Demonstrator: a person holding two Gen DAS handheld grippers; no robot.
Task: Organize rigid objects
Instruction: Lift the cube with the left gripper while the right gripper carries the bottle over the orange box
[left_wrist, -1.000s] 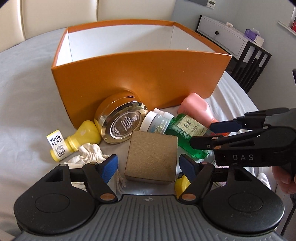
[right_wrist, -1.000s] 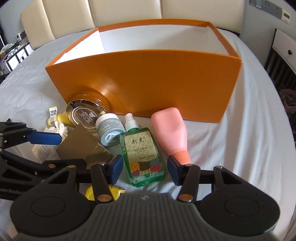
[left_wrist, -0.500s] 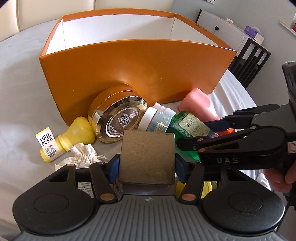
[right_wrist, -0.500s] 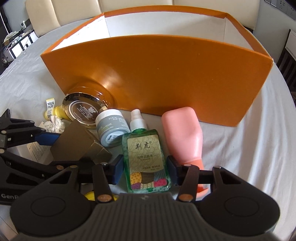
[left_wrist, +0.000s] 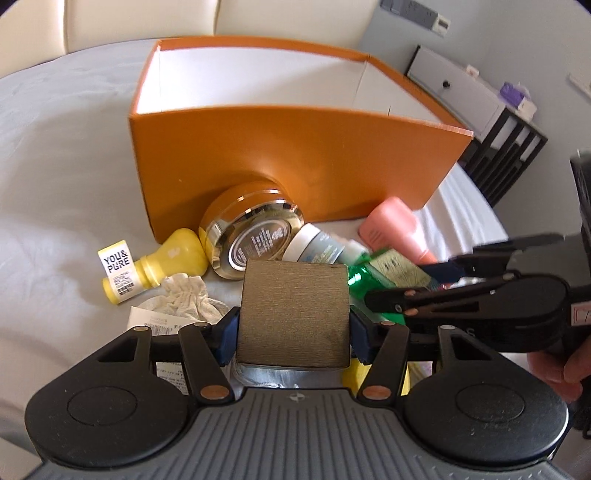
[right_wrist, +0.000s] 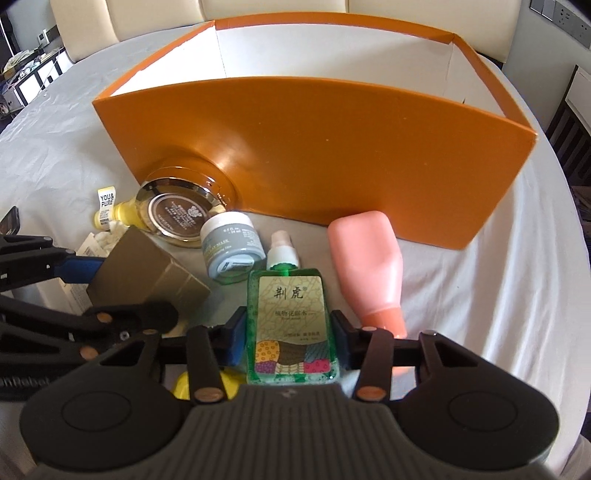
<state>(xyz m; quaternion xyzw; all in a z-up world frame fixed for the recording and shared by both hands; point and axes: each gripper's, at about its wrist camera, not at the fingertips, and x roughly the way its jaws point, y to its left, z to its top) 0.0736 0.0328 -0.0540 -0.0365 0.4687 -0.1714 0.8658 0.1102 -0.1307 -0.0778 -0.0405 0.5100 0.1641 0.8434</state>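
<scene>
My left gripper (left_wrist: 293, 332) is shut on a brown square box (left_wrist: 293, 314), its blue pads pressed to both sides. In the right wrist view my right gripper (right_wrist: 288, 332) has its jaws closing on a green bottle (right_wrist: 290, 310) with a beige label, and both pads touch its sides. Behind them stands a large orange box (right_wrist: 314, 140), open on top and white inside. In front of its wall lie a pink bottle (right_wrist: 365, 258), a grey jar (right_wrist: 231, 247), a round gold tin (left_wrist: 255, 236) and a yellow bottle (left_wrist: 162, 266).
A white cloth pouch (left_wrist: 184, 299) and a paper leaflet (left_wrist: 155, 321) lie left of the brown box. Something yellow (right_wrist: 207, 384) sits under the grippers. All rests on a grey-white cloth (right_wrist: 480, 295). Cream chairs (right_wrist: 258, 11) stand behind and a white cabinet (left_wrist: 461, 92) at right.
My left jaws have closed from wide apart onto the brown box. The right jaws have narrowed until their pads meet the green bottle. Both views sit a little closer to the orange box.
</scene>
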